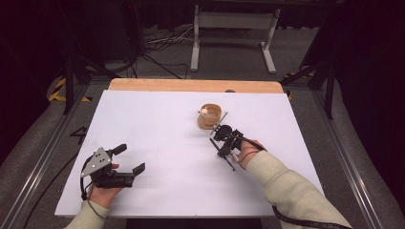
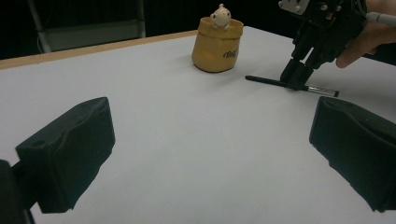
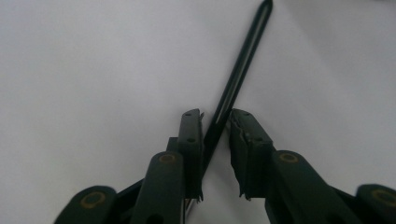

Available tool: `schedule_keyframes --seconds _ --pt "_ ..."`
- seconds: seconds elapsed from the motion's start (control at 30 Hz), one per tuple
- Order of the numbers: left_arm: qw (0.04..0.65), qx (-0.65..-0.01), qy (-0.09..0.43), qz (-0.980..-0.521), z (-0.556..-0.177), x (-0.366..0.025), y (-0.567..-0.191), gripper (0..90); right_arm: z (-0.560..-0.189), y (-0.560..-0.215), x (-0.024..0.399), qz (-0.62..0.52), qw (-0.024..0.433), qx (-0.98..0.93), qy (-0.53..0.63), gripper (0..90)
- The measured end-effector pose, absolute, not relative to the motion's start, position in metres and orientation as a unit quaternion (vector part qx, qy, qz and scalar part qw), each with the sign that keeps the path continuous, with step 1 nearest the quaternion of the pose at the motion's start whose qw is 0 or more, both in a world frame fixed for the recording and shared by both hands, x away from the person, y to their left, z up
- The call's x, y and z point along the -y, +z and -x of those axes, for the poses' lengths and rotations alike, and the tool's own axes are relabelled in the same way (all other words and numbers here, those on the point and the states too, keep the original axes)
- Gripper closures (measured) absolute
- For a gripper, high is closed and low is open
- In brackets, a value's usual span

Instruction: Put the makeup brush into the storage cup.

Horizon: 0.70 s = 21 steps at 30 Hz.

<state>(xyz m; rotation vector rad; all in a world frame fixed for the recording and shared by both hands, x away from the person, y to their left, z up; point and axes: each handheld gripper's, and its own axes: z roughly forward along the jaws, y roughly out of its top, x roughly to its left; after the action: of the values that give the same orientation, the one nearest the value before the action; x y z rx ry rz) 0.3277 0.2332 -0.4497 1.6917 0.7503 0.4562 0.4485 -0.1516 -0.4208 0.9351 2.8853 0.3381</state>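
1 brush (image 2: 280,84), 1 yellow pot (image 2: 217,46), 2 grippers.

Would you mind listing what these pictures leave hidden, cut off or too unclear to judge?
- Brush, right gripper view: its bristle end is hidden behind the right gripper; whether both jaws actually touch the handle is unclear.
- Yellow sack-shaped pot, left gripper view: the writing on its front is too small to read.
- Figurine, high view: too small to identify.
- Left gripper, high view: its trailing cable runs off the bottom edge.
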Motion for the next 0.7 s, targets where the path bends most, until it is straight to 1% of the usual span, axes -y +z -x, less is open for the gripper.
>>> schedule_keyframes --seconds 0.07,0.13,0.47,0.7 --pt "0.579 -0.32 0.194 -0.724 -0.328 -0.233 -0.449 1.7 -0.449 -0.42 0.152 -0.311 0.044 -0.943 0.111 78.8" --pt "0.578 -0.319 0.195 -0.725 -0.328 -0.233 -0.45 2.2 -0.449 -0.42 0.153 -0.306 0.043 -0.945 0.11 83.7" --pt "0.575 -0.32 0.19 -0.729 -0.328 -0.231 -0.45 2.5 -0.446 -0.414 0.155 -0.291 0.047 -0.949 0.114 83.9" --pt "0.575 -0.312 0.184 -0.734 -0.328 -0.23 -0.449 2.7 -0.442 -0.398 0.155 -0.267 0.051 -0.955 0.12 84.0"
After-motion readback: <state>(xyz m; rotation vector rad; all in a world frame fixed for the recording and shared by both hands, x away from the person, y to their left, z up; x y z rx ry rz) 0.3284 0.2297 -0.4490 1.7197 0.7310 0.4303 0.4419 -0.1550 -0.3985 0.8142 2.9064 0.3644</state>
